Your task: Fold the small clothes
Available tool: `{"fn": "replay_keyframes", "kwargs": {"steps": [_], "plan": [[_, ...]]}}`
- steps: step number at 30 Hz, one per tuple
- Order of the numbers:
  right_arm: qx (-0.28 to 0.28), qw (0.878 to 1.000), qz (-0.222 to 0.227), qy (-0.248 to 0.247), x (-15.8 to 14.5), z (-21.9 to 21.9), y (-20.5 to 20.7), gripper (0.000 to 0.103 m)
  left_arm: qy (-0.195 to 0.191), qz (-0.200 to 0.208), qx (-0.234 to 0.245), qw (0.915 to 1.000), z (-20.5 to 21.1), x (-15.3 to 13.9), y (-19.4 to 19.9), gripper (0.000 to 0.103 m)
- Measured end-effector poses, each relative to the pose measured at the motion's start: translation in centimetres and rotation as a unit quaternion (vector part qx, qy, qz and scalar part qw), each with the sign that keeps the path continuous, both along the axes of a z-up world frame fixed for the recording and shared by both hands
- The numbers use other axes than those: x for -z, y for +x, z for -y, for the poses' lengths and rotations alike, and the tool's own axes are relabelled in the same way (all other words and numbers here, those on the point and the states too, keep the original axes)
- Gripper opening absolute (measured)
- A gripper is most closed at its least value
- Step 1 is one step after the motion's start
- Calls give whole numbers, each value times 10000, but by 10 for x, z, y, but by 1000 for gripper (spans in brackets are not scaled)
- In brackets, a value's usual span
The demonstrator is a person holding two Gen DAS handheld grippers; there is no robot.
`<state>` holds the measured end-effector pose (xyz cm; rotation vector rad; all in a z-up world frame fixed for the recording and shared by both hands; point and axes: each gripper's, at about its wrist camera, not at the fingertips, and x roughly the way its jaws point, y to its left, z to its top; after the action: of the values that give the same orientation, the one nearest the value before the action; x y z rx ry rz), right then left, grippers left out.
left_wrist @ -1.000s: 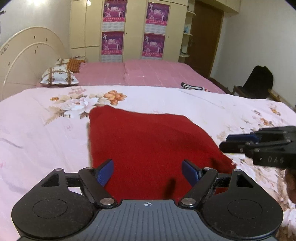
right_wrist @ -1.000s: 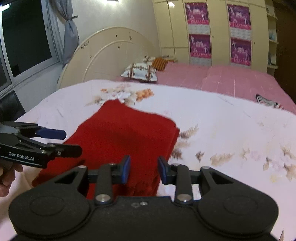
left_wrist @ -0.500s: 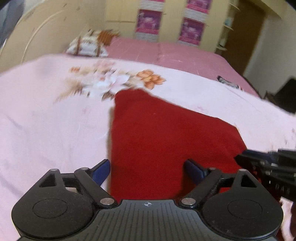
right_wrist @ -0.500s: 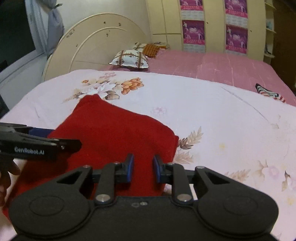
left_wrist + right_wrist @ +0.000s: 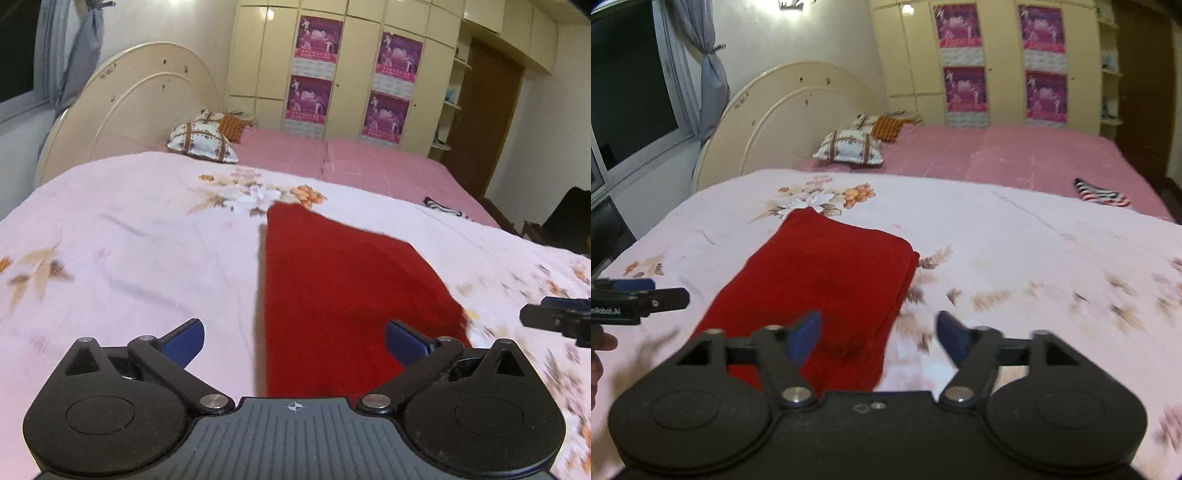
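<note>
Bed cover (image 5: 122,236): a pale pink floral spread is being shown laid flat across the near half of the bed, with the plain pink sheet (image 5: 369,162) being left exposed behind it.

Headboard (image 5: 122,107): a cream, rounded board is being seen at the far left, with a patterned pillow (image 5: 201,146) being propped near it on the pink sheet.

Red garment (image 5: 343,295): the folded red cloth is being shown lying flat on the floral cover, narrowing toward the flower print at its far end. In the right wrist view the same cloth (image 5: 827,288) is being seen as a neat rectangle with a layered edge along its right side.

Left gripper (image 5: 295,339): the blue fingers (image 5: 184,338) are being held wide apart with nothing between them. The garment's left edge is being framed inside the gap; the left finger is being shown over bare cover, the right finger over the red cloth. Contact cannot be told.

Right gripper (image 5: 877,338): the fingers (image 5: 805,338) are being held well apart and are blurred. The left finger is being seen above the garment's near right portion, the right finger above the floral cover beside it. Nothing is being gripped.

Striped item (image 5: 1100,194): a small striped cloth is being seen well apart, on the pink sheet at the far right.
</note>
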<state>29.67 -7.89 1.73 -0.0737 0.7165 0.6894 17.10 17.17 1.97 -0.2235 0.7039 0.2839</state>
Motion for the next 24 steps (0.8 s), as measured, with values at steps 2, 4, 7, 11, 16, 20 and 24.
{"fn": "replay_keyframes", "kwargs": {"steps": [2, 4, 7, 11, 16, 20, 24], "plan": [[52, 9999, -17, 113, -12, 10, -27, 90, -82, 85, -2, 9999, 7, -9, -26, 103], [100, 9997, -37, 200, -23, 18, -48, 103, -201, 142, 53, 9997, 14, -17, -45, 103], [411, 9988, -131, 248, -34, 23, -79, 102, -113, 255, 164, 9995, 28, -30, -71, 103], [654, 9972, 81, 352, -42, 26, -120, 102, -78, 350, 220, 9991, 45, -45, -97, 103], [703, 9962, 449, 257, -47, 30, -161, 102, 22, 421, 171, 9990, 51, -55, -129, 103], [696, 9960, 550, 50, -49, 26, -173, 102, -60, 424, 269, 9987, 55, -56, -146, 103], [660, 9965, 520, 20, -50, 22, -180, 102, 35, 413, 372, 9984, 64, -56, -157, 103]]}}
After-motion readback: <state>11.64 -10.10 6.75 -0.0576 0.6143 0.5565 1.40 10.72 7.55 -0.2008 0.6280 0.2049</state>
